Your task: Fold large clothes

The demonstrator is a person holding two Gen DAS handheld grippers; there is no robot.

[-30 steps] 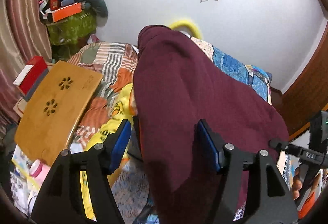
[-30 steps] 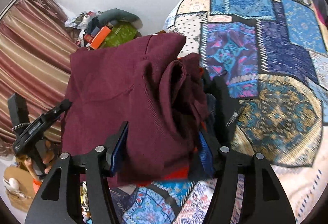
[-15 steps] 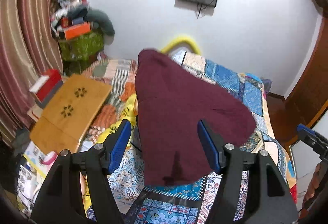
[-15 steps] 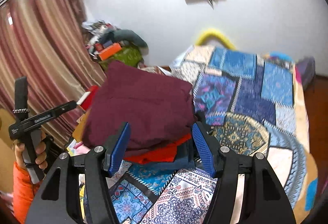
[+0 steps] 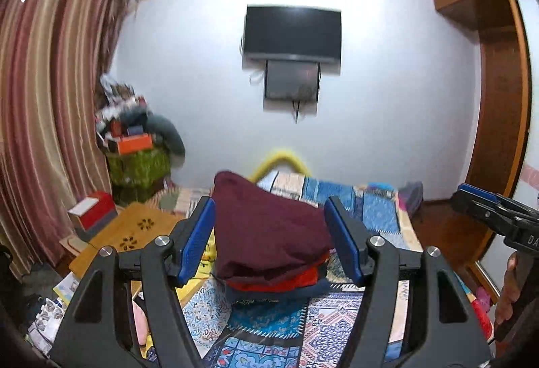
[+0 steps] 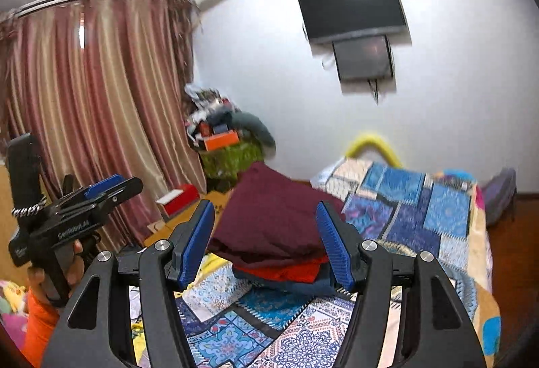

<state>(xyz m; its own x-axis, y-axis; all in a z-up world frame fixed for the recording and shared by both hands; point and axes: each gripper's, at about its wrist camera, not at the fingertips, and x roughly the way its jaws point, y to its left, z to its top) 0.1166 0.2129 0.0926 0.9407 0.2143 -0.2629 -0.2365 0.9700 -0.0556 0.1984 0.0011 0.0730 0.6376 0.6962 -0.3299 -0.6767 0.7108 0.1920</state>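
A folded maroon garment (image 5: 266,230) lies on top of a stack, over a folded red piece (image 5: 299,278) and a dark blue one (image 5: 269,292), on the patchwork bed cover (image 5: 370,209). The stack also shows in the right wrist view (image 6: 269,220). My left gripper (image 5: 271,233) is open and empty, held back from the stack and above the bed. My right gripper (image 6: 266,240) is open and empty too, also clear of the stack. Each gripper shows at the edge of the other's view, the right (image 5: 488,216) and the left (image 6: 101,196).
A wooden lap desk (image 5: 131,233) and a red box (image 5: 92,211) lie left of the bed. A cluttered pile on a green bag (image 5: 138,145) stands in the corner by the striped curtain (image 6: 87,119). A TV (image 5: 291,31) hangs on the wall. A wooden wardrobe (image 5: 495,119) stands right.
Both grippers have pulled back and up from the maroon garment, which now rests folded on the stack. The views have tilted up toward the wall and TV.
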